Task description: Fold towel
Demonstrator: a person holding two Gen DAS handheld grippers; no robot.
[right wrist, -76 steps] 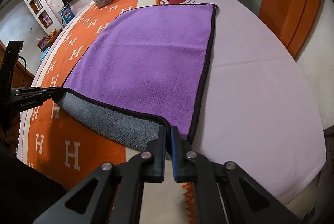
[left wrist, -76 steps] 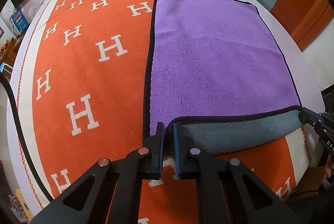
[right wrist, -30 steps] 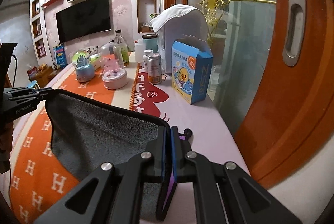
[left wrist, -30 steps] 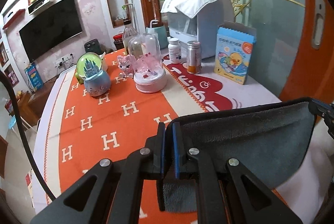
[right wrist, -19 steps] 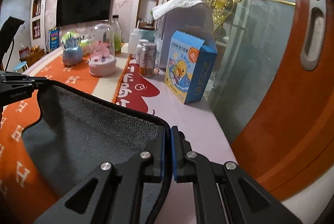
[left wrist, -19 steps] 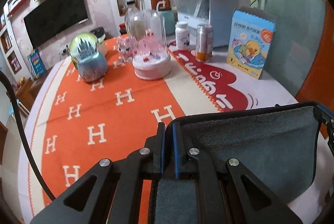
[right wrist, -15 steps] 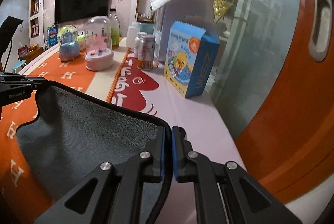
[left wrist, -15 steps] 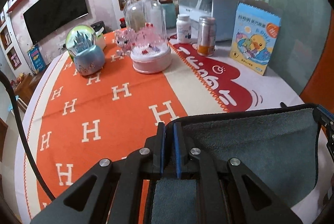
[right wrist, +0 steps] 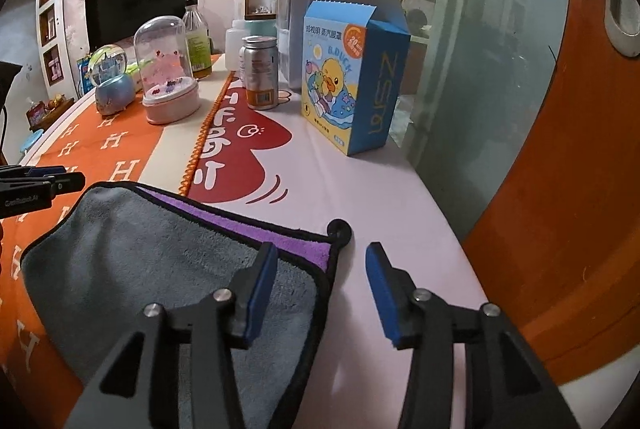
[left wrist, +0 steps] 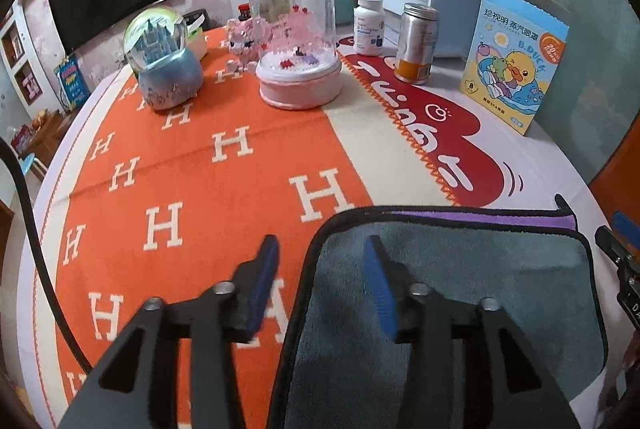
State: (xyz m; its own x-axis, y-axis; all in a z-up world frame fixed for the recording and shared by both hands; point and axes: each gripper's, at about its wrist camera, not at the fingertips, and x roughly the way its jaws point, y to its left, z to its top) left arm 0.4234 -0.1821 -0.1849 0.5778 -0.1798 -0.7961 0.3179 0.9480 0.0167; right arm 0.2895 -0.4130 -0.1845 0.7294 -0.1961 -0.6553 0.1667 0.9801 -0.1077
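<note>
The towel lies folded in half on the table, grey side up, with a strip of its purple side showing along the far edge. It also shows in the right wrist view. My left gripper is open and empty over the towel's far left corner. My right gripper is open and empty over the far right corner, where a small black hanging loop sticks out.
The table carries an orange H-patterned cloth. At the far end stand a snow globe, a pink domed ornament, a pill bottle, a metal can and a blue duck box. An orange door is at right.
Both grippers carried the near edge of the towel over to the far edge, lowered it and opened, letting go of the corners. The towel now lies folded.
</note>
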